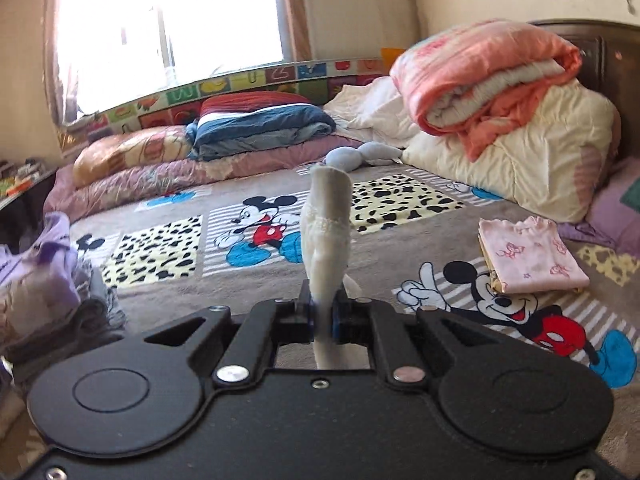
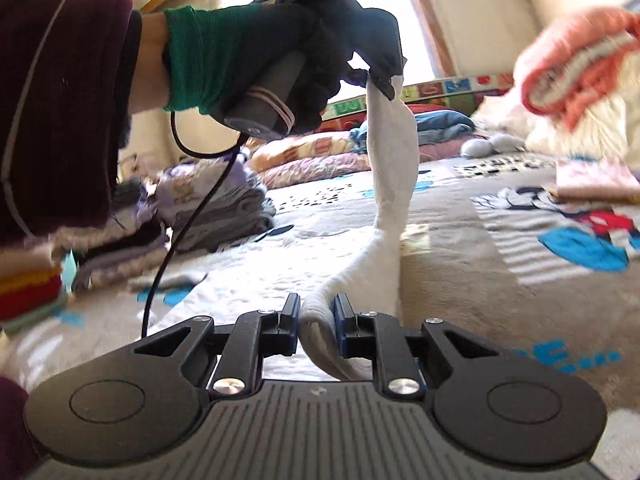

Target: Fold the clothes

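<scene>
- Covering the bed, a cartoon-mouse blanket (image 1: 180, 288) lies under a bright window (image 1: 168, 20).
- Left gripper (image 1: 323, 312) pinches a white garment (image 1: 326, 232) tight.
- Right gripper (image 2: 317, 320) clasps its other end.

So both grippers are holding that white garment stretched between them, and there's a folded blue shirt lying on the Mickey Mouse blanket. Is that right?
Nearly. The folded shirt is pink, not blue, as the left wrist view shows. The rest holds: the left gripper and the right gripper each have their jaws on the white garment, and the shirt lies on the Mickey Mouse blanket.
</scene>
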Available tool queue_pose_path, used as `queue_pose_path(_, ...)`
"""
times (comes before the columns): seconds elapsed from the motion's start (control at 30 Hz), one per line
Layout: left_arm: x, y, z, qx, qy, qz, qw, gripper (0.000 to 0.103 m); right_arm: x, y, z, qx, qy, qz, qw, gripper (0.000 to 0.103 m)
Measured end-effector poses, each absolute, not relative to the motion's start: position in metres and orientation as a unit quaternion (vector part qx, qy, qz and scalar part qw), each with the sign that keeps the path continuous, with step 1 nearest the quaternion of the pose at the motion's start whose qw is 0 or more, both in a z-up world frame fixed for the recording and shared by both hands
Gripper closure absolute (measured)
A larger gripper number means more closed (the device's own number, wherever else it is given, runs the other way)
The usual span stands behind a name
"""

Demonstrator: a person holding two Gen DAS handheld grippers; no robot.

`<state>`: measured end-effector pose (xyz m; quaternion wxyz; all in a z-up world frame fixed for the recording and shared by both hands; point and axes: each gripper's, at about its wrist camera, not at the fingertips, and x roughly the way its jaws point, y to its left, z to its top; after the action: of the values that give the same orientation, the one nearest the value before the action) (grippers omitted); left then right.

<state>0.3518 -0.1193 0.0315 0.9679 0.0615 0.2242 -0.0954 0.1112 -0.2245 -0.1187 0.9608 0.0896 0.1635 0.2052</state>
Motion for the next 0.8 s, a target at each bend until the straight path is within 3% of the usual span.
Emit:
queue_pose_path(0.33, 0.337, 0.005, -0.029, -0.109, 0.255, -0.048, 0.960, 0.097, 0.108, -0.185, -0.124, -0.046, 0.206, 0.204, 0.956, 0.083)
queue_pose_path(0.6, 0.340, 0.055, -0.082, -0.158, 0.283, -0.039, 0.945, 0.097, 0.104, -0.175, -0.136, -0.130, 0.213, 0.196, 0.948, 0.083)
queue_pose_path(0.8, 0.348, 0.063, -0.103, -0.163, 0.292, -0.051, 0.941, 0.097, 0.102, -0.177, -0.139, -0.132, 0.203, 0.202, 0.949, 0.083)
